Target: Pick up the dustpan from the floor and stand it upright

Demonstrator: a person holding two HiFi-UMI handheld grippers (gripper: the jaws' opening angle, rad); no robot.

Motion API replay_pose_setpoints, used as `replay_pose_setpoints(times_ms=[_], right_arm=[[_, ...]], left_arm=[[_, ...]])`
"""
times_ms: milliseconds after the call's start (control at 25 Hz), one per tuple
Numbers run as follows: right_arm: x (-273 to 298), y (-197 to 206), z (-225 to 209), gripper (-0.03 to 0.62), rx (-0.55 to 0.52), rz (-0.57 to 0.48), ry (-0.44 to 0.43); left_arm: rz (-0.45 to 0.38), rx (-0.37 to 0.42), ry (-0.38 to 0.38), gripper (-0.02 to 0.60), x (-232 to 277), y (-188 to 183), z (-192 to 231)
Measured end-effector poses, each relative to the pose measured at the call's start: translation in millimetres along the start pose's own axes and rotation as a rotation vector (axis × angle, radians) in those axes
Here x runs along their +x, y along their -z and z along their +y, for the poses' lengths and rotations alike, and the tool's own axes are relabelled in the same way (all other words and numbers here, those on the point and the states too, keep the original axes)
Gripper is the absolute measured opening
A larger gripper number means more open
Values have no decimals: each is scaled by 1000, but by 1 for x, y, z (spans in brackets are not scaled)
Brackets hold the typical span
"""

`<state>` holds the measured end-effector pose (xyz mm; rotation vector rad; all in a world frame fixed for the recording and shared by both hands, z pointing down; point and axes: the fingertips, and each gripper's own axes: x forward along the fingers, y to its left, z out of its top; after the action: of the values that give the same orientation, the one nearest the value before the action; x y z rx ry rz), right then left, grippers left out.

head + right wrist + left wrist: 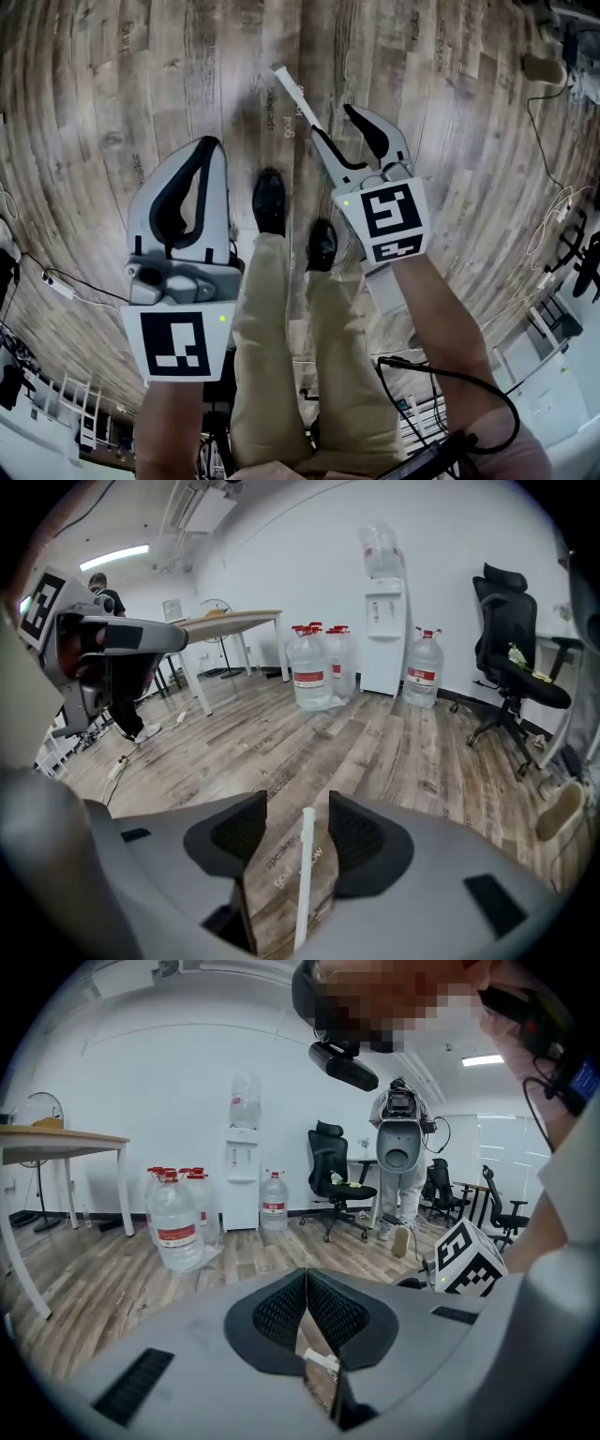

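Note:
A thin white handle (296,96) lies slanted over the wooden floor; I take it for the dustpan's handle, and no pan shows in any view. Its near end runs in between the jaws of my right gripper (334,124), which stands open. In the right gripper view the handle (302,883) sits in the middle of the gap of the right gripper (298,803), with space on both sides. My left gripper (212,143) hangs to the left of the legs, shut on nothing; its pads (281,1309) meet at the tip in the left gripper view.
The person's two black shoes (270,199) stand on the floor between the grippers. Cables (548,220) trail at the right. Around the room are water bottles (309,677), a dispenser (382,644), office chairs (511,658), a table (230,622) and a person (401,1162) standing far off.

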<state>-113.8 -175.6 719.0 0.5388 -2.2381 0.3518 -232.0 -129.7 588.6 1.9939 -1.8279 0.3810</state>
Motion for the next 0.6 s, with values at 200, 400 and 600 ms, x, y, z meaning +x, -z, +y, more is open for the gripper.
replay_pose_setpoints(times_ms=[200, 400, 600], right_arm=[[36, 25, 2, 205, -28, 51, -8], [66, 54, 0, 201, -32, 109, 1], [87, 75, 1, 199, -29, 141, 4]], left_arm=[[-5, 4, -5, 14, 16, 18, 10], [-6, 14, 10, 14, 29, 31, 14], [3, 19, 23, 14, 34, 50, 16]])
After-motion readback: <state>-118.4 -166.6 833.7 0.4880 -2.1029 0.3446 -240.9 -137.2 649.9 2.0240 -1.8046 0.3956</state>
